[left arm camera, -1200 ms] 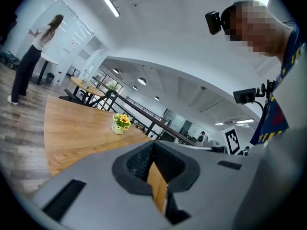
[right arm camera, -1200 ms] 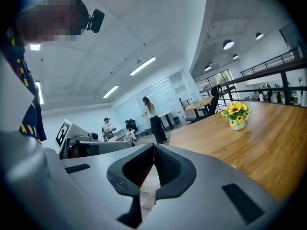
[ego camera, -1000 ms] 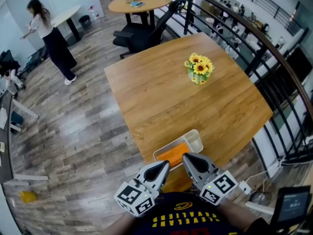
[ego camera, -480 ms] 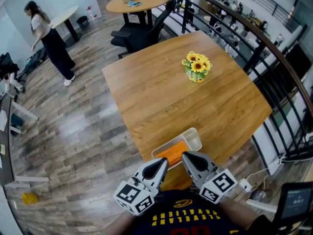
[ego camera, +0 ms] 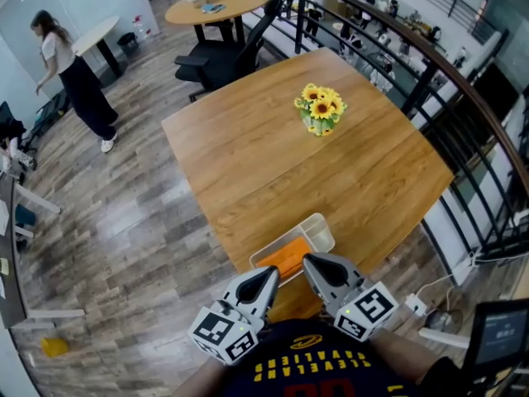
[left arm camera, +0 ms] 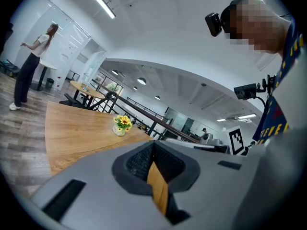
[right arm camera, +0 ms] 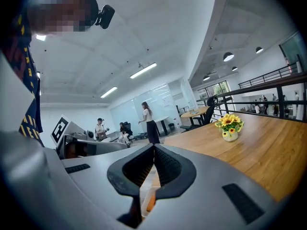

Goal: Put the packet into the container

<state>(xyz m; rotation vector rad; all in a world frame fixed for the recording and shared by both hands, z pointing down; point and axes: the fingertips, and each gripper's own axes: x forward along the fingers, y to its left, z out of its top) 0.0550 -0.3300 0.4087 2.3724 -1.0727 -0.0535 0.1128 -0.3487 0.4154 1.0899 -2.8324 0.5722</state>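
Closest in, just off the near edge of the table [ego camera: 248, 164]: left gripper [ego camera: 272, 274] and right gripper [ego camera: 310, 261], side by side, tips aimed at the wood. Both pinched fully shut with nothing between the pads, easy to see in each gripper view. Marker cubes on the back ends, down by a dark shirt with yellow print.

Right at that near table edge, just past the tips: clear plastic container [ego camera: 325, 231], sitting at an angle to the edge. Orange packet [ego camera: 287, 260] already lying flat inside, filling most of it.

Further out, toward the table's far side: little pot of yellow sunflowers [ego camera: 319, 109], well apart from everything else on the table.

Past the table's far corner: black office chair [ego camera: 216, 59], then a round table [ego camera: 211, 5] behind it. Along the table's right side: dark railing [ego camera: 423, 93]. Way off to the table's left, out on the plank floor [ego camera: 124, 222]: person [ego camera: 83, 89] standing.
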